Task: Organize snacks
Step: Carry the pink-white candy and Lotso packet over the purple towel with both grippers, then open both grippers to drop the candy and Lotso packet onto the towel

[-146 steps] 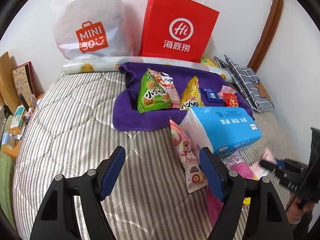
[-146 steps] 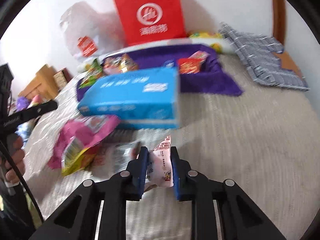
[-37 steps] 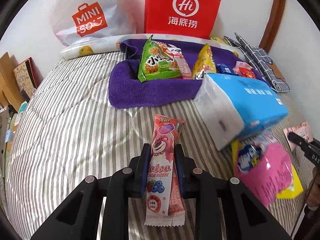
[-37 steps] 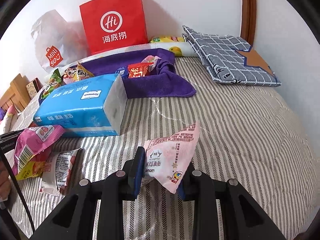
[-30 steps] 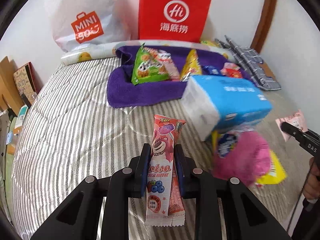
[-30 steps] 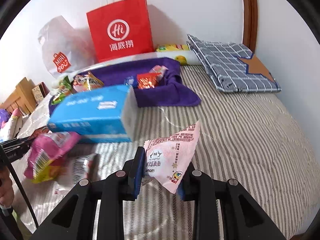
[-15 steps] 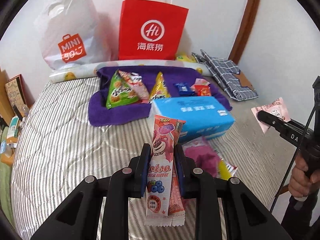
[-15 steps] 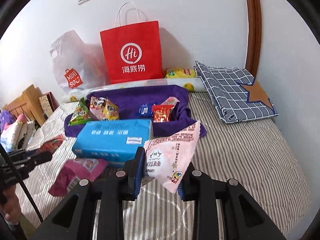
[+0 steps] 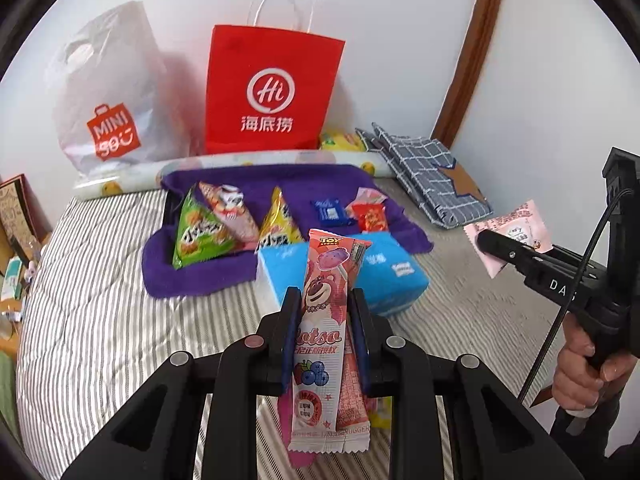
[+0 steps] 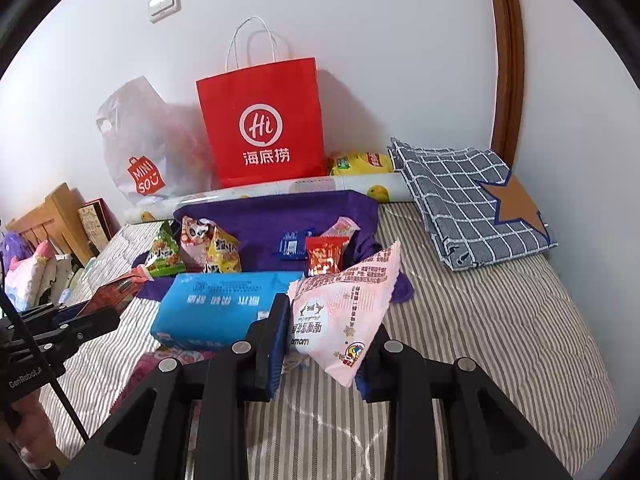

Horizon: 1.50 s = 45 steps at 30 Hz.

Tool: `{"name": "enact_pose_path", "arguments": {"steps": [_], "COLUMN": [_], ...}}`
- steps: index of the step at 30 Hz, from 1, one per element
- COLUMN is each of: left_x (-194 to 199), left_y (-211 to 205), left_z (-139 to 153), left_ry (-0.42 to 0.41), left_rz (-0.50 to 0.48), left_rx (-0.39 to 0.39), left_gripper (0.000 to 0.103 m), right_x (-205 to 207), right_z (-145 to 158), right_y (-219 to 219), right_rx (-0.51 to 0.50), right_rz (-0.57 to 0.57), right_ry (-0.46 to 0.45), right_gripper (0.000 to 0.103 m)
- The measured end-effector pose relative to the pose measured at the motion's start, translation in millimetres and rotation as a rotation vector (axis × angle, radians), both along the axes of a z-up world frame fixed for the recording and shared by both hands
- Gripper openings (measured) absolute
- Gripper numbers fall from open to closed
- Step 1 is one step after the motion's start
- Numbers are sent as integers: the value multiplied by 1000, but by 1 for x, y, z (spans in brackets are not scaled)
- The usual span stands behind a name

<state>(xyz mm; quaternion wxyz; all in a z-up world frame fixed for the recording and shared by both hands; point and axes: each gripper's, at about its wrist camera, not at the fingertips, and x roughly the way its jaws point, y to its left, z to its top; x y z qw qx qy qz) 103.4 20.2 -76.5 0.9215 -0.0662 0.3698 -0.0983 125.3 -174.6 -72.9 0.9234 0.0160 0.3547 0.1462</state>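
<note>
My left gripper point(image 9: 325, 308) is shut on a long pink Lotso snack packet point(image 9: 326, 320) and holds it upright above the striped bed. My right gripper point(image 10: 322, 328) is shut on a pale pink snack packet point(image 10: 344, 312), also raised; it shows at the right of the left wrist view point(image 9: 516, 236). A purple towel point(image 9: 192, 276) at the back of the bed carries several snacks: a green bag point(image 9: 198, 234), a yellow bag point(image 9: 278, 226), a blue packet point(image 9: 330, 212) and a red packet point(image 9: 372, 218).
A blue tissue pack point(image 10: 224, 304) lies in front of the towel, with pink and yellow packets partly hidden below my grippers. A red paper bag point(image 9: 272, 92) and a white Miniso bag point(image 9: 112, 96) stand against the wall. A checked cushion point(image 10: 472, 200) lies at right.
Both grippers have risen and pulled back from the bed, each still holding its packet. The right gripper now shows higher at the right of the left wrist view.
</note>
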Motion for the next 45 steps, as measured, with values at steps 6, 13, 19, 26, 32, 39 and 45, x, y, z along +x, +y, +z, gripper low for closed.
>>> {"name": "enact_pose_path", "arguments": {"steps": [6,13,19,26,32,39,45], "left_x": [13,34,59,91,118,141,155], "left_y": [-2,7,22,37,42,54,69], "left_z": [7,7,13,25,28,0,-33], "left_ry": [-22,-31,-39,-50,-55,-23,62], "left_rz": [-3,26,69,115,114,140,167], "left_rx": [0,6,-2,-20,-40,-43,-73], "left_gripper": [24,24,24,24,25,25,24], "right_x": [12,35,62,96,123,156,172], "right_z": [7,9,10,22,28,-19,-62], "right_y": [4,5,9,19,30,40,46], "right_rx": [2,16,59,72,78,97,81], "right_rz": [6,1,16,25,36,58,65], "right_ry": [-18,-15,19,22,4,61,173], "right_gripper": [27,27,27,27,27,27,27]}}
